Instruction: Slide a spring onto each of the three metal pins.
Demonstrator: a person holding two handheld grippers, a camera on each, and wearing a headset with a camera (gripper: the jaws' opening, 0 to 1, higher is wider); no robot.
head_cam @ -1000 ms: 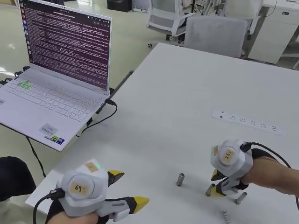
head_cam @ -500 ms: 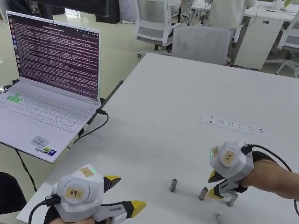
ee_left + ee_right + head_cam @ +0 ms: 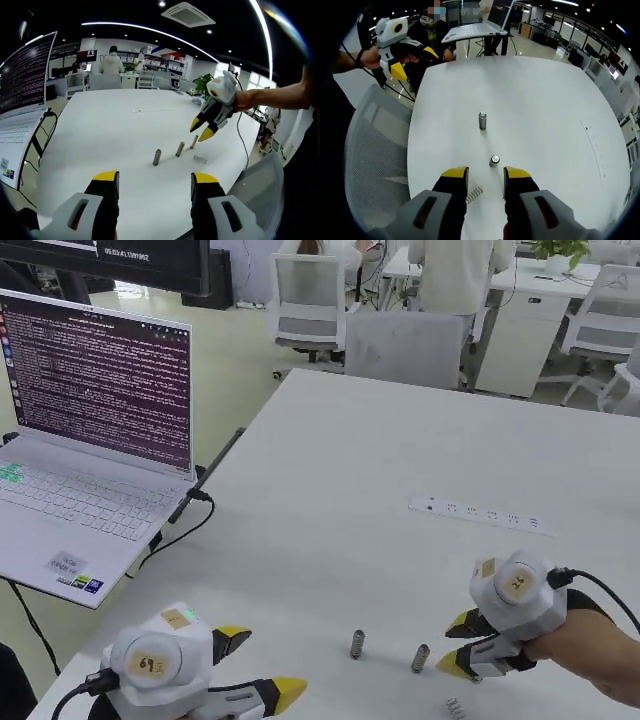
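Observation:
Two upright pins, each wrapped in a spring, stand on the white table: one (image 3: 357, 643) on the left and another (image 3: 421, 657) beside it. The right gripper view shows them as the far pin (image 3: 482, 120) and the near pin (image 3: 494, 160). A plainer third pin (image 3: 194, 142) stands under the right gripper (image 3: 201, 130). A loose spring (image 3: 455, 707) lies flat near the front edge. My right gripper (image 3: 455, 645) is open, with its tips just right of the near pin. My left gripper (image 3: 262, 665) hovers open at the front left, holding nothing.
An open laptop (image 3: 85, 430) sits on a stand left of the table, its black cable (image 3: 185, 525) trailing by the table edge. A white power strip (image 3: 480, 515) lies mid-table. Office chairs (image 3: 400, 345) stand beyond the far edge.
The head camera has tilted, so the whole scene has shifted. My right gripper's tip, which was against the near pin, now sits slightly apart from it. The left gripper keeps its place.

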